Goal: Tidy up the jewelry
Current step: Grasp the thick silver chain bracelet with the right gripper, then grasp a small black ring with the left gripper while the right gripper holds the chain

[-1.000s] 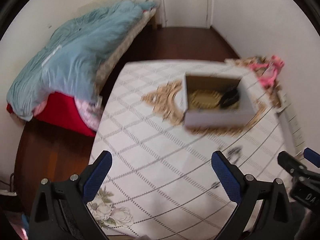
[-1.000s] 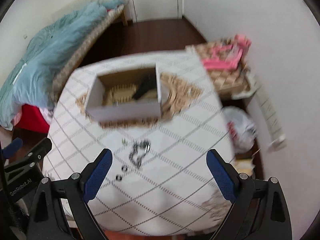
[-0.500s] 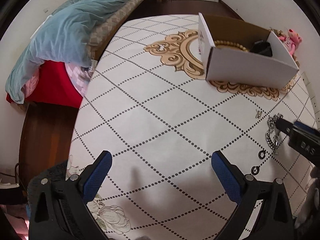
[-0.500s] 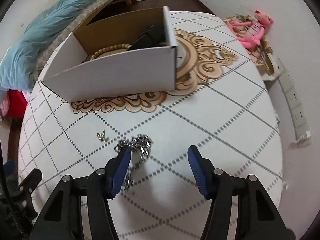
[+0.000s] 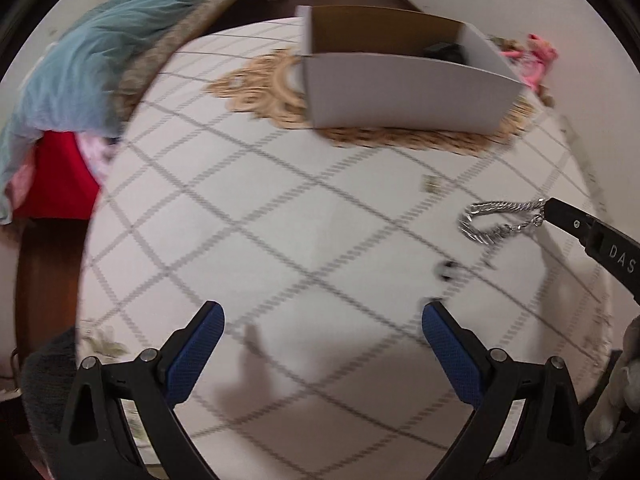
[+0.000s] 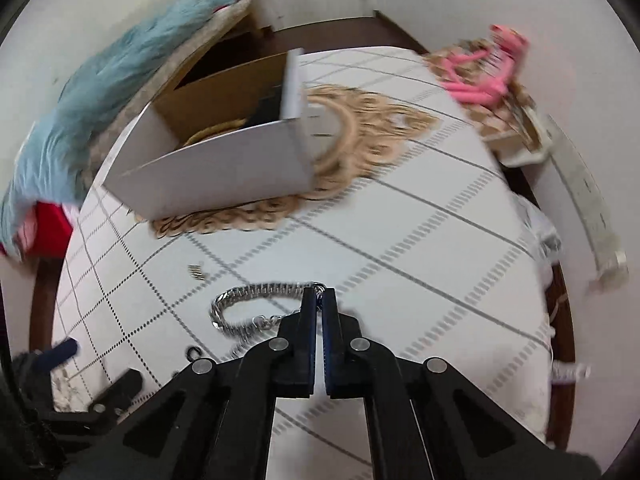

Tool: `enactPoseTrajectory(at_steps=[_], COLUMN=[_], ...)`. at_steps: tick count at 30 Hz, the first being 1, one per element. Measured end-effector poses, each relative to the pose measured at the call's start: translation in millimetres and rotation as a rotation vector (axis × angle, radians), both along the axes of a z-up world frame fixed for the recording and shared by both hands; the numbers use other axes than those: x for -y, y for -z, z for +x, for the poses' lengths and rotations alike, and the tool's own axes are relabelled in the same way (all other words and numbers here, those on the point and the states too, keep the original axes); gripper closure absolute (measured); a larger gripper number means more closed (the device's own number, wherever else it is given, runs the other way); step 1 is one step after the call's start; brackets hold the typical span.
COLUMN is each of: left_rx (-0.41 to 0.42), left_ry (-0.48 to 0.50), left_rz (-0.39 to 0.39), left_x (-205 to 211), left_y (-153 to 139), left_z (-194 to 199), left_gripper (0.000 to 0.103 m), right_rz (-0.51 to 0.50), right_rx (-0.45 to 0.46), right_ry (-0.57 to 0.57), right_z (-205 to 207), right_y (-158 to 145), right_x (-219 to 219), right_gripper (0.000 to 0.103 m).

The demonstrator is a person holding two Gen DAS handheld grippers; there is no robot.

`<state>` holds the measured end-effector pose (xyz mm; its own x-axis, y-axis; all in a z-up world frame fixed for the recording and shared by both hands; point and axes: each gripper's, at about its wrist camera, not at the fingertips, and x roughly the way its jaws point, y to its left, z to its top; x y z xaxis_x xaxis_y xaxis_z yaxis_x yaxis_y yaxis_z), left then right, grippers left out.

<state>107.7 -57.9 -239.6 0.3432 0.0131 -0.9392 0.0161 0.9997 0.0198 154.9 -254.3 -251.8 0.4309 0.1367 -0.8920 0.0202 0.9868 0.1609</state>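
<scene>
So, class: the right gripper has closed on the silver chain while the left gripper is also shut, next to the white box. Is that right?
Not quite. The left gripper is open: the left wrist view shows its blue pads spread wide, holding nothing. The rest stands: the right gripper is shut on the chain, with the box beyond.

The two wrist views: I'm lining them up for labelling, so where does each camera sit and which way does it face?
Left wrist: on the left gripper, low over the white gridded tablecloth, facing the white cardboard box; its blue-padded fingers gape, and the right gripper enters at right.
Right wrist: on the right gripper, facing the same box; its jaws pinch the silver chain bracelet.
Shared: box, tablecloth, bracelet, blue blanket.
</scene>
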Motion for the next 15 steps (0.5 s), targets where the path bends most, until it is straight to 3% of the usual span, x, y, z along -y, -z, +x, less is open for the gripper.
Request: enactPoseTrajectory(at_steps=[4, 7, 9, 12, 14, 15], left_rx=[0.005, 0.012, 0.009, 0.035, 0.041, 0.041], left_ry=[0.084, 0.121, 0.136, 0.150, 0.156, 0.161], left_rz=[-0.009, 0.001, -0.008, -0.019, -0.022, -0.026], left_x=[33, 48, 54, 62, 62, 63], left_y=[6, 9, 13, 9, 9, 9], left_z=[-4, -5, -5, -6, -4, -4], left_gripper=[0.004, 0.026, 0.049, 0.073, 0.086, 0.088], right_rz=[0.026, 0.038, 0.039, 0.047, 0.048, 0.047], right_rx=[-0.008, -0.015, -0.018, -0.025, -0.025, -0.026], right_ry=[0.060, 0.080, 0.087, 0.093, 0.092, 0.089], right_z=[-16, -21, -25, -29, -29, -30], right_y=[-8, -10, -10, -8, -9, -9], right_x=[27, 38, 42, 44, 44, 44], right_gripper=[0.102, 0.102, 0.102, 0.102, 0.102, 0.102])
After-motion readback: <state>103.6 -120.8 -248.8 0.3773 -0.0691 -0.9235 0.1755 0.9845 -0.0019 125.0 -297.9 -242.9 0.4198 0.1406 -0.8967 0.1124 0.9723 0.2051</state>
